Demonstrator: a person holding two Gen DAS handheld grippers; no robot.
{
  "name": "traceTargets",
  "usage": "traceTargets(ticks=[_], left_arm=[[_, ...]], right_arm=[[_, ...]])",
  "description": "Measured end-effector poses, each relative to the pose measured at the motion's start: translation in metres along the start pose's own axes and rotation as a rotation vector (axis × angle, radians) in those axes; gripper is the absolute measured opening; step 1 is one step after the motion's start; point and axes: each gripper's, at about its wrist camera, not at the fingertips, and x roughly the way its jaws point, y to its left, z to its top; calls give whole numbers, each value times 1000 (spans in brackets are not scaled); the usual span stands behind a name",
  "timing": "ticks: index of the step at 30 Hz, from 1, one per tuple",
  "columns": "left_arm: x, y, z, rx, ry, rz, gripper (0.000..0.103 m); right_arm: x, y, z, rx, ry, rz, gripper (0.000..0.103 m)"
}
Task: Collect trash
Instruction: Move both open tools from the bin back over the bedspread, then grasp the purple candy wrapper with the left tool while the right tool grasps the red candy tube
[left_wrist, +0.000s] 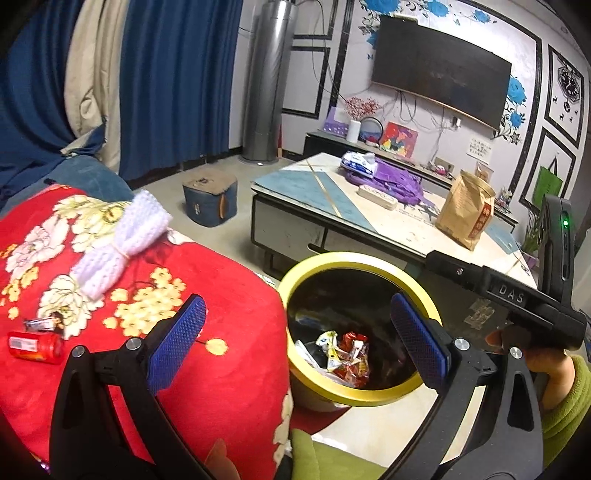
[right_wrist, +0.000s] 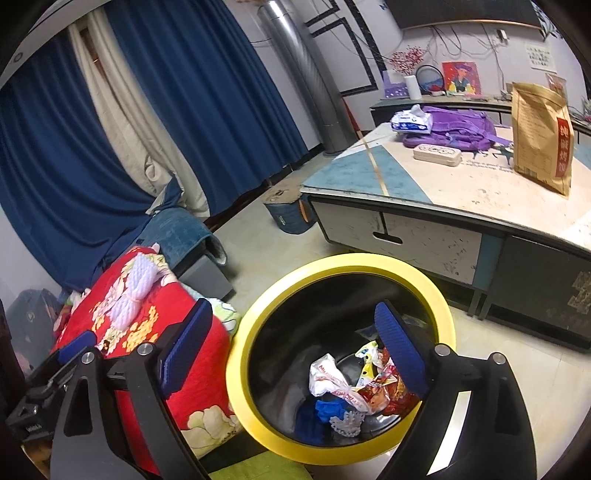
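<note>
Both claws, left claw (left_wrist: 299, 339) and right claw (right_wrist: 295, 350), gape empty over the bin (right_wrist: 439, 295); swing left toward the red can (left_wrist: 35, 345), approaching low.

bin (right_wrist: 236, 354): glossy yellow rim, smooth dark inner wall, plastic by the look | wrappers (right_wrist: 369, 384): crinkled shiny film | blanket (left_wrist: 221, 369): soft red fleecy cloth | knit bundle (left_wrist: 122, 240): white chunky yarn | finger pads (left_wrist: 177, 343): blue, textured, rubbery | table (right_wrist: 461, 192): smooth, scuffed top | bag (right_wrist: 543, 136): matt brown paper
</note>
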Motion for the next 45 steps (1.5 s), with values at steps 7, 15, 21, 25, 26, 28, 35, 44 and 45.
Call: traceTargets(ticks=[7, 15, 21, 25, 26, 28, 35, 44, 45], left_arm=[[-19, 15, 2, -27, -43, 28, 92], [-41, 40, 2, -71, -83, 79, 92], [-59, 56, 3, -102, -119, 110, 92], [-68, 66, 3, -118, -132, 133, 92], [-71, 69, 2, -121, -136, 139, 92], [-76, 74, 0, -127, -142, 152, 92], [-94, 99, -5, -152, -147, 210, 92], [-115, 132, -15, -158, -145, 291, 92], [-117, 135, -15, -162, -145, 294, 92]], right_arm=[[-3, 19, -1, -51, -4, 25, 87], [-5, 41, -4, -106, 1, 61, 88], [-6, 65, -11, -158, 9, 93, 88], [-5, 80, -18, -191, 26, 121, 88], [-5, 84, -20, -199, 27, 125, 88], [-5, 92, -23, -221, 31, 141, 89], [0, 118, -32, -273, 55, 186, 90], [10, 160, -42, -353, 89, 248, 90], [11, 166, -43, -363, 92, 257, 90]])
